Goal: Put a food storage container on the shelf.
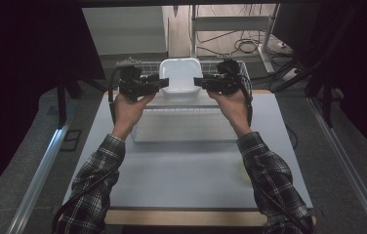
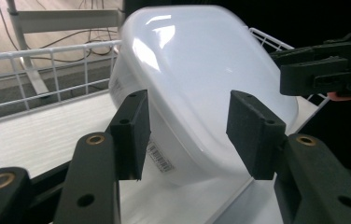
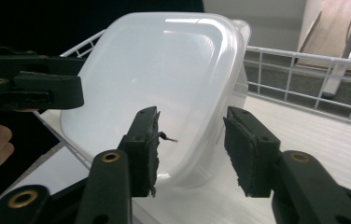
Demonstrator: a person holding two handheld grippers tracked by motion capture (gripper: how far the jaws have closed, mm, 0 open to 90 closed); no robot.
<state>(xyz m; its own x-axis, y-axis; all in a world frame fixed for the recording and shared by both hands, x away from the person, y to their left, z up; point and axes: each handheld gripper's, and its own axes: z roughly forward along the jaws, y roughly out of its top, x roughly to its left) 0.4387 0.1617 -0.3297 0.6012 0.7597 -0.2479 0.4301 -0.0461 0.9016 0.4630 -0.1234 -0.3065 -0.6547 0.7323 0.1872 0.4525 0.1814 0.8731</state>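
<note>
White plastic container (image 1: pixel 179 74) sits tilted on edge at the far middle of the worktop (image 1: pixel 186 170), leaning in the white wire basket (image 1: pixel 242 70) with its base turned toward the near side. Left hand-held gripper (image 1: pixel 164 83) is at its left edge, right hand-held gripper (image 1: pixel 197 82) at its right edge. In both gripper views the jaws stand apart with the container wall between or just beyond the pads, so both read as open, nothing clamped. Can't tell if any pad touches the plastic. Barcode label (image 2: pixel 159 156) is on the container's side wall. Step looks like approach for a two-sided pickup. Next move: close both sets of jaws evenly on the rim edges, then lift together; the wall looks smooth and the container is tilted, so uneven closing could slip or tip it.
</note>
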